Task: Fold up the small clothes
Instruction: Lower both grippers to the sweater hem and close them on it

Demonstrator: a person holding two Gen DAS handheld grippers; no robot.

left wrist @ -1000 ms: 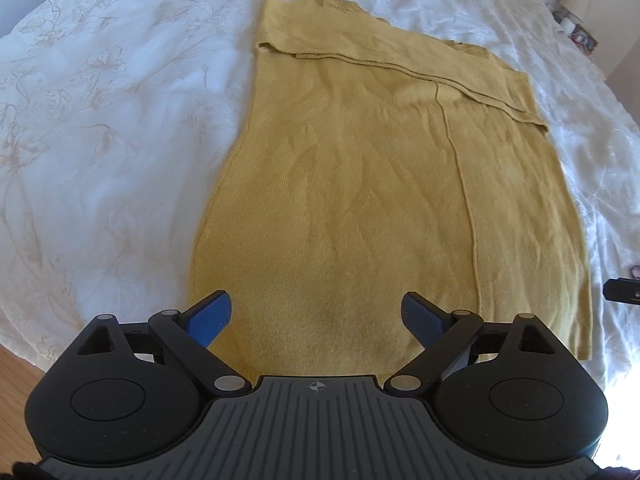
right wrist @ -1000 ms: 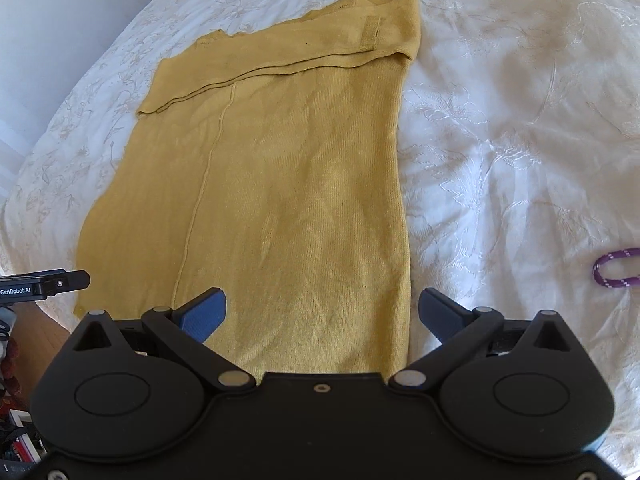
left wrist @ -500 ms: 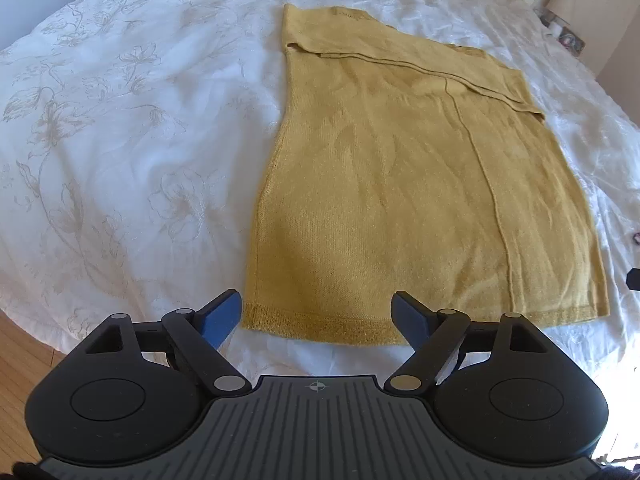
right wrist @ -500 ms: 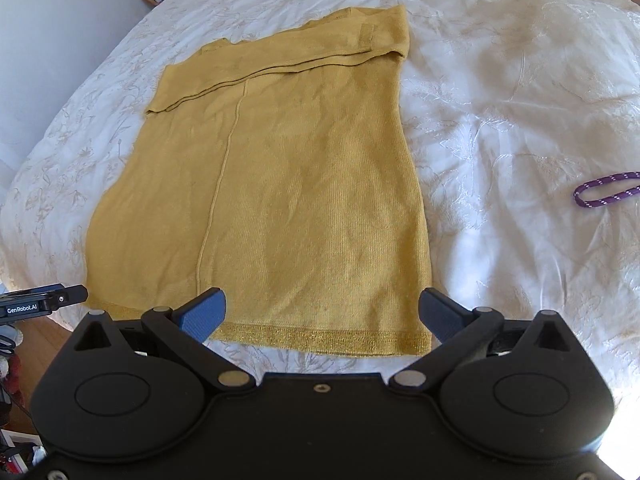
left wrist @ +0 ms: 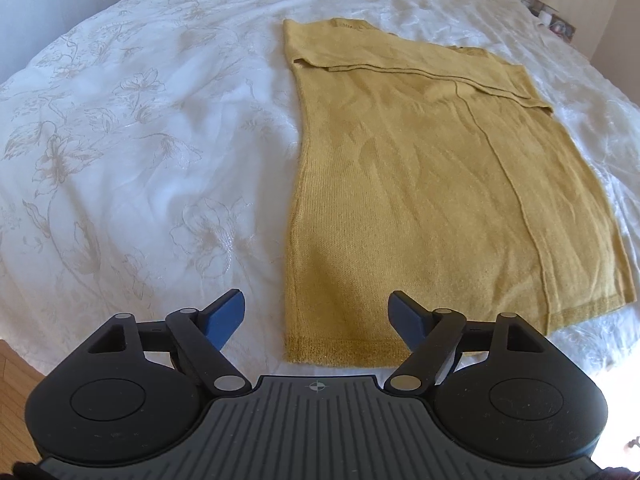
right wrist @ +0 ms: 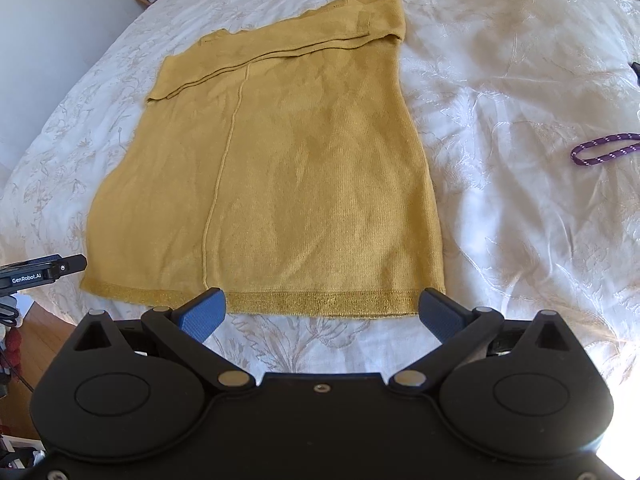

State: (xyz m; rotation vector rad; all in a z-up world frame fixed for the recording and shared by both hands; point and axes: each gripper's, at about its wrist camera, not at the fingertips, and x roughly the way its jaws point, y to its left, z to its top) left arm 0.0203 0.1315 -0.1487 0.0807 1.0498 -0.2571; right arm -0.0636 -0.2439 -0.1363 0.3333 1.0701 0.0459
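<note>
We note both grippers have backed off since a second ago: the mustard garment lies flat on the white bedspread, hem now ahead of the left gripper and right gripper, both wide open, empty. Hem pickup likely next.

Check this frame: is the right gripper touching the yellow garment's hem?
Apart. The right wrist view shows the right gripper open, and white bedspread is visible between its blue fingertips and the yellow garment hem; nothing is pinched.
</note>
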